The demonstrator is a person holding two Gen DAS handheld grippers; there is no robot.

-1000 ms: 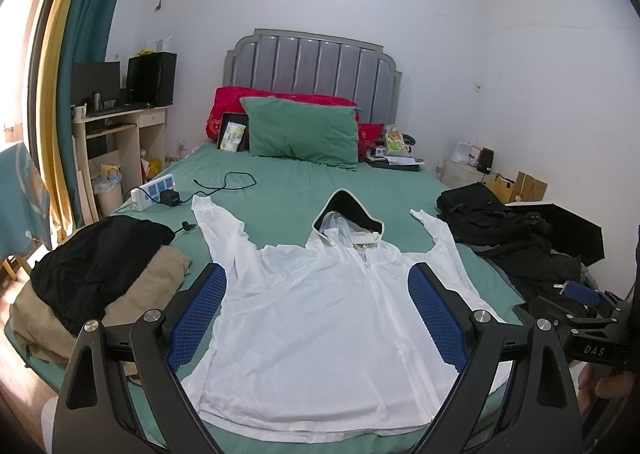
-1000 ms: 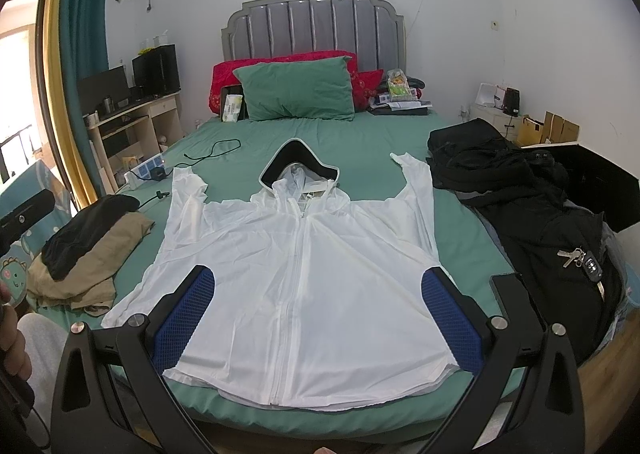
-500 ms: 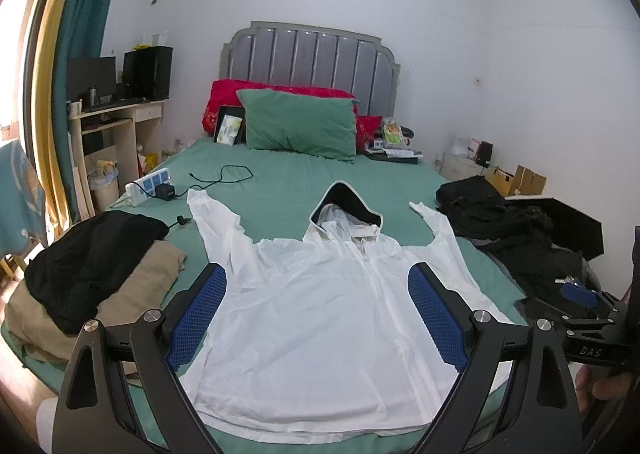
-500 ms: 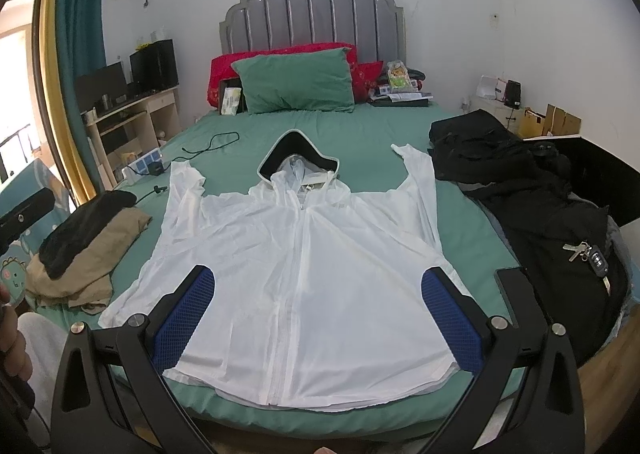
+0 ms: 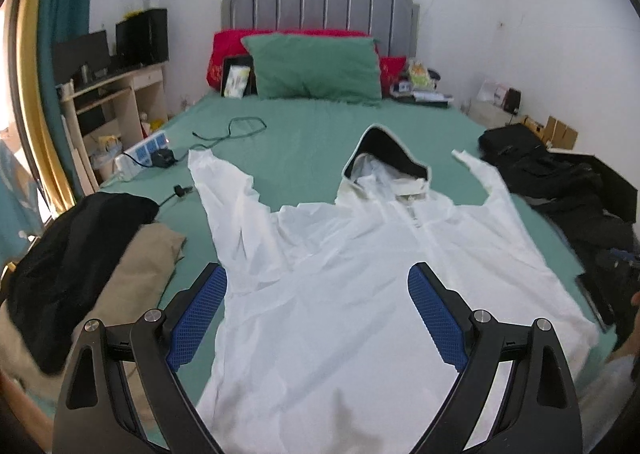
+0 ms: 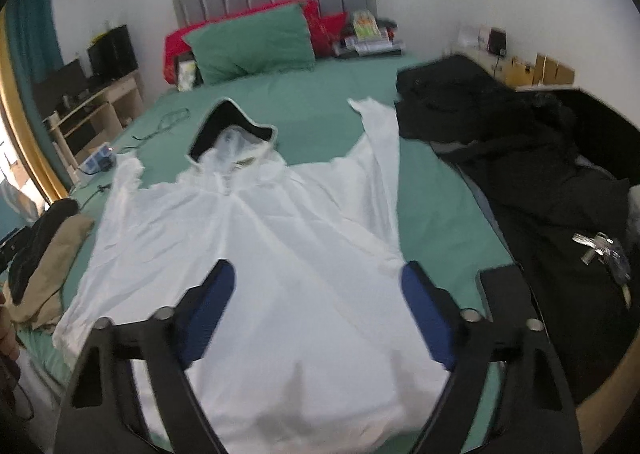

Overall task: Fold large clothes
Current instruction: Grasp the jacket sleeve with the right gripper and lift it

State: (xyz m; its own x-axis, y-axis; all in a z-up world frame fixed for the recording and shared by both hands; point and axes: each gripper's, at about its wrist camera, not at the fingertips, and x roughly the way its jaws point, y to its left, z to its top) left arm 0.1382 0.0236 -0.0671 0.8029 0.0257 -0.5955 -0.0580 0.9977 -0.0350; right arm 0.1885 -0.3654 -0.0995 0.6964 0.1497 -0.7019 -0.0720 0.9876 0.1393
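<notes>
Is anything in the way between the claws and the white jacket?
No, nothing visible. The white jacket lies flat on the bed, right under both open claws, left and right. The black clothes and folded pile sit off to the sides.

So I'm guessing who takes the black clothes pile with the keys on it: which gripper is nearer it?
Right. The right gripper hovers by the white jacket's edge, nearer the black clothes pile; the left gripper hovers toward the jacket's opposite side.

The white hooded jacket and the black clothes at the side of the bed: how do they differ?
The white hooded jacket lies spread flat in the middle of the bed, sleeves out; the black clothes sit heaped and crumpled along the edge. The jacket has nothing on it; a bunch of keys rests on the black clothes. Both lie on the green sheet.
</notes>
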